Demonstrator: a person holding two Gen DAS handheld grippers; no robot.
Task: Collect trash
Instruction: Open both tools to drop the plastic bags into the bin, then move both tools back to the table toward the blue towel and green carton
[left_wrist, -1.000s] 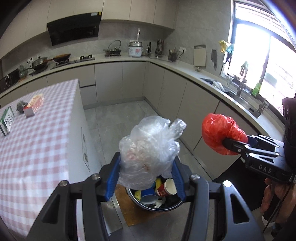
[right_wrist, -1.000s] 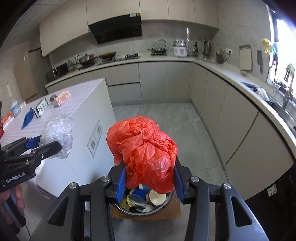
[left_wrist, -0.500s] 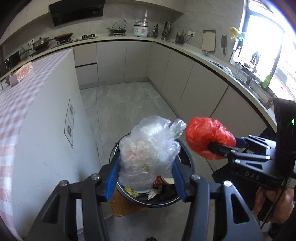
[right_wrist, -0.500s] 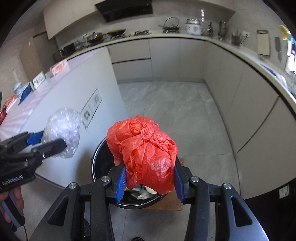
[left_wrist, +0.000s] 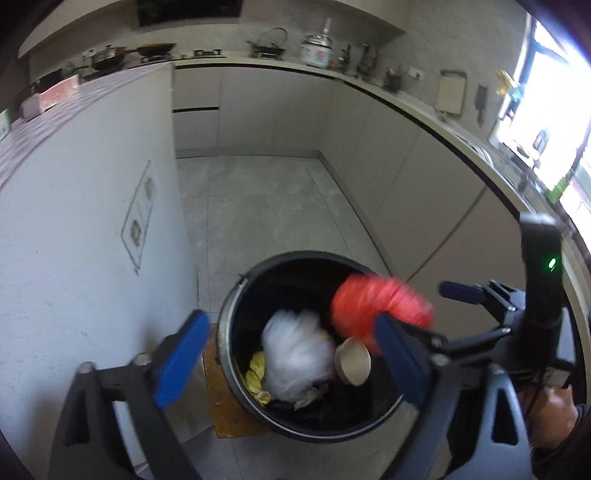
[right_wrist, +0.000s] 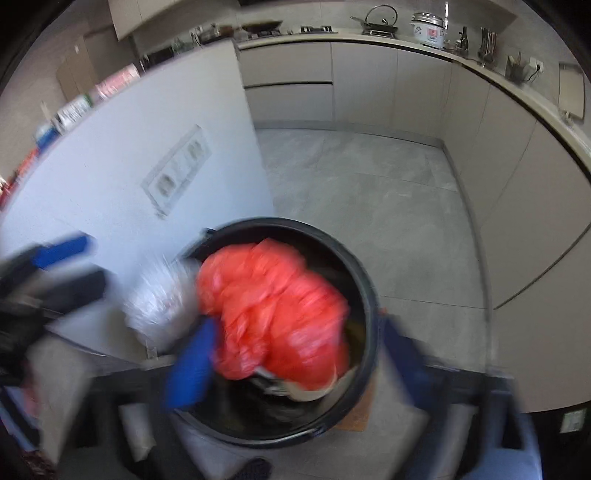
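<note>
The clear plastic bag lies inside the black trash bin, on top of other refuse: a paper cup touching its right side, and yellow scraps at its lower left. The red plastic bag is over the right part of the bin opening, just beside the clear one; both are motion-blurred. In the right wrist view the red plastic bag fills most of the bin mouth, and whether it has settled on the contents cannot be told.

The left tool is released, its blue pads spread wide on either side of the bin with nothing between them. The right tool likewise stands spread; its left pad sits against the red bag's edge, its right pad is apart from the bag, and it grips nothing.

The bin stands on a brown mat on the grey tiled floor, close against the white side panel of the counter. Beige cabinets run along the far and right walls. A rice cooker and kettle sit on the far worktop.
</note>
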